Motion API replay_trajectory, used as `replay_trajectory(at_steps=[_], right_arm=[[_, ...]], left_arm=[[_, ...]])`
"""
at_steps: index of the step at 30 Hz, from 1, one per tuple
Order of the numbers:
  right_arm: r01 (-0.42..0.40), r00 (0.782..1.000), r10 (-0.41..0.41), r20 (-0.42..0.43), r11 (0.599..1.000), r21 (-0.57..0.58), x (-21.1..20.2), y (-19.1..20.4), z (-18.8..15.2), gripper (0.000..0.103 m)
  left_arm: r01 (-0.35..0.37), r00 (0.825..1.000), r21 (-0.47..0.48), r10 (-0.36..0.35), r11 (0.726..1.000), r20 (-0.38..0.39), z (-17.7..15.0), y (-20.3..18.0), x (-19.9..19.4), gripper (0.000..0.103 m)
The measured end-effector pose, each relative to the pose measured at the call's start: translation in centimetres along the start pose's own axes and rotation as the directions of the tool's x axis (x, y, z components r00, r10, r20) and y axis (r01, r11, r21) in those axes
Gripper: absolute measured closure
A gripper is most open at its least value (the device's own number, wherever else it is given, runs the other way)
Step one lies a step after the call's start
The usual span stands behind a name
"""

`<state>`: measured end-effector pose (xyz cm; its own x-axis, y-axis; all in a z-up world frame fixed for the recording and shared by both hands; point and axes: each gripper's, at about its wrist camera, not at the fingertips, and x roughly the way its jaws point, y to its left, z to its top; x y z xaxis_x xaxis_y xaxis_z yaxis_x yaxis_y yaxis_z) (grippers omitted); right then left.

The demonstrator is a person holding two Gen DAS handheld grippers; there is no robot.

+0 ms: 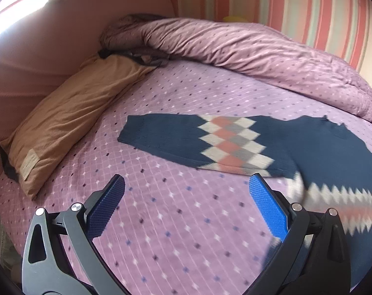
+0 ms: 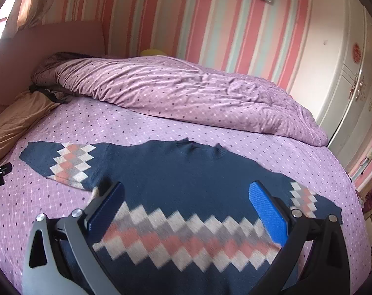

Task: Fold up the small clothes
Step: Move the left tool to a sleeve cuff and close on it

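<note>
Sweater spread flat on bed, both claws spread wide and empty above it.

The navy argyle sweater lies face-down or face-up (cannot tell which) on the purple bedspread, sleeves out to either side. The left gripper hangs over bare bedspread just beside the left sleeve, holding nothing; the right gripper hangs over the body's argyle band, likewise holding nothing. Likely risks: a pinch may catch the bedspread along with the knit, or take only the top layer so the fold drags skewed; the bunched duvet lies near the collar and could snag a lifted edge. The sweater's hem runs out of frame beneath the right claw; the right cuff is cut off behind a finger; the near pattern is motion-blurred.
</note>
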<state>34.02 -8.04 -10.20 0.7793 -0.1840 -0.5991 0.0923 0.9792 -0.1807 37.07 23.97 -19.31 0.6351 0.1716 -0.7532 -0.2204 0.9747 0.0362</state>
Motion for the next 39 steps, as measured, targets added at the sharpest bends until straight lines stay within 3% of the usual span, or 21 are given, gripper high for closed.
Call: replay_trajectory(at_steps=[3,7,11,16,21,28,34,39], right_arm=[[-0.009,1.0,0.009,-0.01,1.0,0.002,1.5,1.6,1.2,0.001],[-0.05,0.998,0.051,-0.039,0.998,0.038,3.9,3.1,2.1,0.001],[-0.021,0.999,0.022,-0.041,1.0,0.014,6.9,4.9,2.0,0.001],[-0.004,0.999,0.004,-0.055,1.0,0.001,10.3,6.3,1.8,0.001],[0.005,0.996,-0.008,-0.092,0.999,-0.038,12.7,7.5,1.4,0.002],[0.035,0.996,-0.046,-0.082,0.991,-0.127,13.3,8.8,1.3,0.001],[0.042,0.994,-0.056,-0.091,0.988,-0.15,13.4,8.7,1.3,0.002],[0.053,0.994,-0.066,-0.087,0.988,-0.146,13.2,8.3,1.5,0.001]], left_arm=[[0.012,1.0,0.009,-0.011,1.0,-0.023,1.0,1.4,2.7,0.003],[0.096,0.995,-0.033,-0.097,0.995,-0.034,2.7,4.3,7.2,0.003],[0.126,0.991,-0.066,-0.128,0.99,-0.03,3.2,6.7,11.6,0.003],[0.23,0.969,-0.228,-0.245,0.946,-0.042,2.5,10.3,17.1,0.003],[0.18,0.977,-0.284,-0.205,0.942,-0.063,1.8,11.8,20.4,0.003],[0.243,0.957,-0.427,-0.288,0.871,-0.044,1.9,14.1,23.6,0.011],[0.245,0.957,-0.5,-0.29,0.831,-0.012,2.5,15.1,24.7,0.012],[0.204,0.969,-0.508,-0.246,0.837,-0.017,3.0,14.9,25.2,0.016]])
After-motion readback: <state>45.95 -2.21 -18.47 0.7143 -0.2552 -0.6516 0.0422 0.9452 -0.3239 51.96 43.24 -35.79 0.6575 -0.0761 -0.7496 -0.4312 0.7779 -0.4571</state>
